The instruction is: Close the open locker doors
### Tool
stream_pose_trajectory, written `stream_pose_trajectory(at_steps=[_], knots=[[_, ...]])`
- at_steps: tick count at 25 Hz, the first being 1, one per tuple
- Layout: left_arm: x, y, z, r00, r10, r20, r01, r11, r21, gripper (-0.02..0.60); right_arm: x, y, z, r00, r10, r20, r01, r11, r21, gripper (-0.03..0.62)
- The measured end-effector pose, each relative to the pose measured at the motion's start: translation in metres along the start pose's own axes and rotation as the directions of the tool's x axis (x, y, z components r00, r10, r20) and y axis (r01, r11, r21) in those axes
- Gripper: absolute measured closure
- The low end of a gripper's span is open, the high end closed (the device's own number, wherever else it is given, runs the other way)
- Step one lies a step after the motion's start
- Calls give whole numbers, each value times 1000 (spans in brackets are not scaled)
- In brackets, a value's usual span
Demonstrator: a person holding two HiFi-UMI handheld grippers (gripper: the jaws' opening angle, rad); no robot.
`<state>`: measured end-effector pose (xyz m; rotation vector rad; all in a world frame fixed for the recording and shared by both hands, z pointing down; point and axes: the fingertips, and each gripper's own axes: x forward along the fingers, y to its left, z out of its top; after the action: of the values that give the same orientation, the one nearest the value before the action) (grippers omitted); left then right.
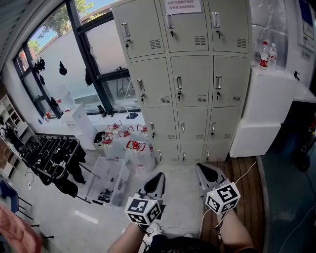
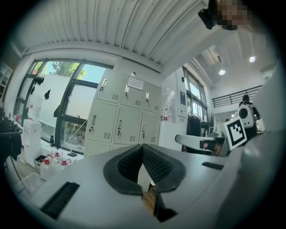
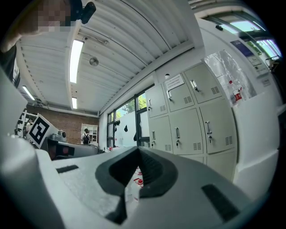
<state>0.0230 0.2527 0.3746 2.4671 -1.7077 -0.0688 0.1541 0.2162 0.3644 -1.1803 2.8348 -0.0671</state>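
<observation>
A person stood facing a grey metal locker bank (image 1: 190,79), three columns wide and four rows high, holding a gripper in each hand low and level, side by side.

The left gripper (image 1: 159,177) had its jaws pressed together with nothing between them, and the right gripper (image 1: 207,173) was the same, closed and empty. Both pointed toward the lockers. Closed jaws probably suited the job, since pushing a door shut needs a blunt tip and no grasp.

The locker bank stood well apart from both grippers, straight ahead across bare floor (image 1: 182,197). In the head view every one of the locker doors (image 1: 190,81) looked flush with the frame, each with its handle and key on the left edge. No door could be seen standing ajar, so either the closing was finished or any open door lay out of sight.

A paper notice (image 1: 182,6) was stuck on the top middle door. Large water jugs (image 1: 129,143) with red caps sat on the floor just beside the bank's lower left corner. A white cabinet (image 1: 266,113) stood against its right side, with two bottles (image 1: 266,54) on top. A tall window (image 1: 74,64) filled the wall to the left.
</observation>
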Motion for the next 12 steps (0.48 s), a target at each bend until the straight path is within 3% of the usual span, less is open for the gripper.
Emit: stream_pose_trajectory(at_steps=[12], knots=[[7,-10,-1,1000,-15,0,15,1000,3,578,-7,-7,-5,1000,-12,-5,12,1000,8,593]])
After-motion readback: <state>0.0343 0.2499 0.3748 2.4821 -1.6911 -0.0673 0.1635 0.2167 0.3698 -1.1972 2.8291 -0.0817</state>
